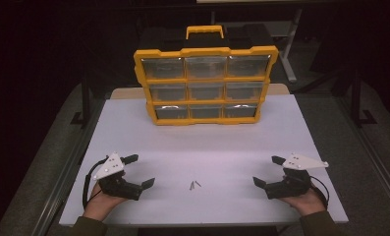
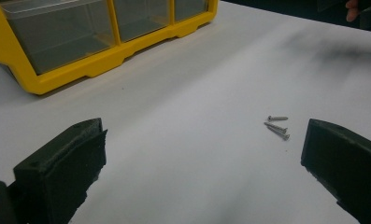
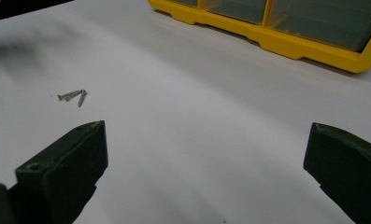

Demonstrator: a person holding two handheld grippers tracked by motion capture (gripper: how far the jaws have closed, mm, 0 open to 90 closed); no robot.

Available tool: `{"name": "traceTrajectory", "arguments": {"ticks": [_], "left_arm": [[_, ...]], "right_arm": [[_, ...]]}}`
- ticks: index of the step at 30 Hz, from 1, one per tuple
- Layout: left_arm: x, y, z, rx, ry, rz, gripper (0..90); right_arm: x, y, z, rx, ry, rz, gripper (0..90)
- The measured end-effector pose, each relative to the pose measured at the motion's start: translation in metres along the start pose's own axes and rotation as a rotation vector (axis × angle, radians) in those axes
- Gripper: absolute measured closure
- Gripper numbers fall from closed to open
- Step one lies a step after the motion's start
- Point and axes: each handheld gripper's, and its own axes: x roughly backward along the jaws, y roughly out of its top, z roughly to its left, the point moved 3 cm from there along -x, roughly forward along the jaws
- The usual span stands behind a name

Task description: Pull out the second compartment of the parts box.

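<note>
Screws [image 1: 195, 185] being flanked by two gaping grippers

Left gripper [image 1: 139, 171] and right gripper [image 1: 270, 170] are being held wide apart, empty; the organizer [image 1: 205, 85] ahead is being cropped in both gripper views.

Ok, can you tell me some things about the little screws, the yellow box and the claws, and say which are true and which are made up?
1. The three small metal screws lie on the white table between the two claws. True.
2. The left claw is holding a screw. False: its jaws are open with nothing between them.
3. The yellow plastic drawer box stands upright with nine clear drawers. True.
4. The right claw touches the box. False: it sits near the front edge, far from it.
5. One drawer is pulled out. False: all look shut.
</note>
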Motion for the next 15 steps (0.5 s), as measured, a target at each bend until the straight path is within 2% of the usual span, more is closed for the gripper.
{"name": "traceTrajectory", "arguments": {"ticks": [9, 15], "left_arm": [[-0.0028, 0.0025, -0.0009, -0.005, -0.004, 0.002, 0.0], [-0.0073, 0.0060, 0.0011, -0.010, 0.002, 0.009, 0.0]], "right_arm": [[-0.0001, 0.0005, 0.0004, 0.007, 0.007, -0.006, 0.0], [0.0006, 0.0007, 0.0003, -0.005, 0.014, -0.016, 0.0]]}}
